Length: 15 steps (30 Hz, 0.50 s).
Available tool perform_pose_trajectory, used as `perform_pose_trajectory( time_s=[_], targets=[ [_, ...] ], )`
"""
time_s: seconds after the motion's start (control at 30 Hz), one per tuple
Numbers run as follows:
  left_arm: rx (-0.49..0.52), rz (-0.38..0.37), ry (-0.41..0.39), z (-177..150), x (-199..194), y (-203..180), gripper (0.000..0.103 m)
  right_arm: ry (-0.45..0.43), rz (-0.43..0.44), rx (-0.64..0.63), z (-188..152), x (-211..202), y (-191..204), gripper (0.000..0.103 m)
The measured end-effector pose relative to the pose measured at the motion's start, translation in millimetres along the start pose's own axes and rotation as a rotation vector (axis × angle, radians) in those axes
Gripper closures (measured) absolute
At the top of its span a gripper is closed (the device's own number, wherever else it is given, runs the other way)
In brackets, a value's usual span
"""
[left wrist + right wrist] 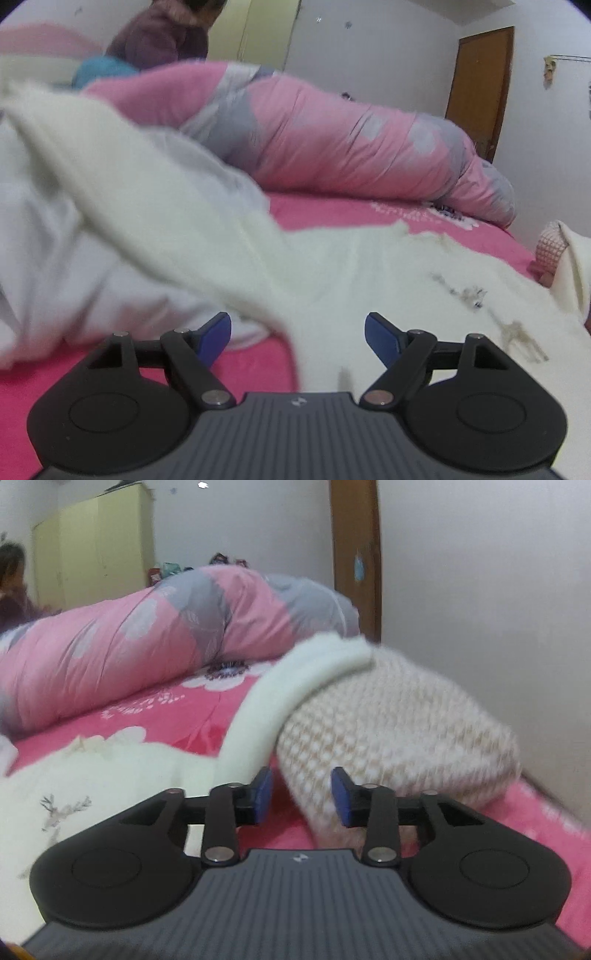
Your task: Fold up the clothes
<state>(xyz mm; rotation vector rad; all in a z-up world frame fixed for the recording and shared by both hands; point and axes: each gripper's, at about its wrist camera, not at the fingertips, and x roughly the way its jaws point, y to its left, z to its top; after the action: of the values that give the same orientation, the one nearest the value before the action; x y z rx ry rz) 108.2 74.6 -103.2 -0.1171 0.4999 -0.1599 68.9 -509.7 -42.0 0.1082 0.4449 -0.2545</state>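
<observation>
Folding barely begun: cream fleece garment (332, 266) (reindeer print) sprawls unfolded across the pink bed (332, 214), one part draped over a knitted sweater (399, 731). Left gripper (297, 338) hovers wide open over the fleece, holding nothing. Right gripper (301, 797) stands part-open at the knit's edge, pads not pressing.

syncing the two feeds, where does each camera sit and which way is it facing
Left wrist: sits on the left tool, looking low across the bed over a cream garment toward the rolled quilt and brown door; its open blue fingers show.
Right wrist: sits on the right tool, facing a knit sweater by the wall; its fingers show, parted, gripping nothing.
Shared: bed, quilt, cream garment with deer print, yellow wardrobe, a seated person.
</observation>
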Motion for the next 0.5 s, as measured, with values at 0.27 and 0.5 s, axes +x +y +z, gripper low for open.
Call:
perform_pose_trajectory(
  time_s=[0.27,0.5],
  targets=[
    [0.197,-0.1,0.067,-8,1,-83,0.019,-0.07,-0.025,-0.196,61,55,31,0.042],
    [0.274,-0.122,0.161,-42,29,-113,0.019,0.056,-0.107,-0.216,122,161,45,0.039]
  ],
)
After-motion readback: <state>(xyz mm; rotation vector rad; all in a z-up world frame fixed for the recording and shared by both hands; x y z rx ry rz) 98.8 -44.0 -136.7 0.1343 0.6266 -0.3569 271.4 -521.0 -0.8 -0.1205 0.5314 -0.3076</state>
